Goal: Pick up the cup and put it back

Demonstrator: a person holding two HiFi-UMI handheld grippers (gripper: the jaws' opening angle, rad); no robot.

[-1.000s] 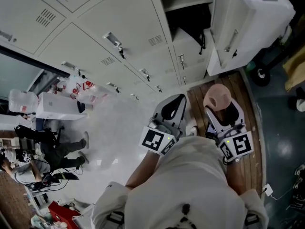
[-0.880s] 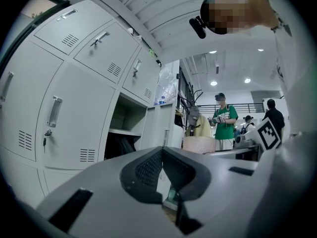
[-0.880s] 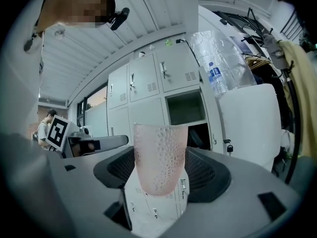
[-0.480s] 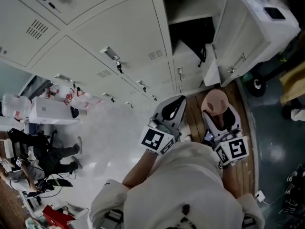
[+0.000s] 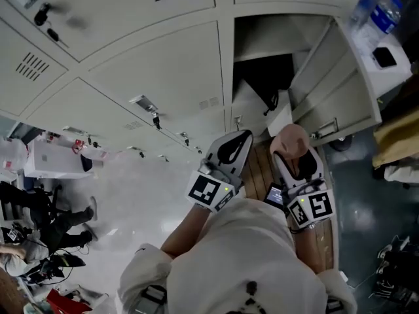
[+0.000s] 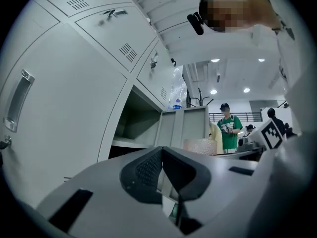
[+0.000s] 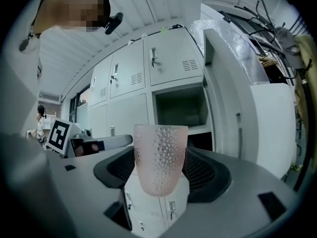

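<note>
1. Well, in the head view my right gripper (image 5: 292,152) holds the pink cup (image 5: 292,138) near the open locker compartment (image 5: 262,77), and my left gripper (image 5: 229,150) is just beside it.
2. Left gripper view: my jaws are closed together and hold nothing.
3. Right gripper view: my jaws stand wide and press on both sides of the cup, which is upright.

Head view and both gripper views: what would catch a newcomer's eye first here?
A pink dimpled cup stands upright, clamped in the right gripper. Ahead of it, one locker stands open, its door swung to the right. The left gripper is shut and empty.
</note>
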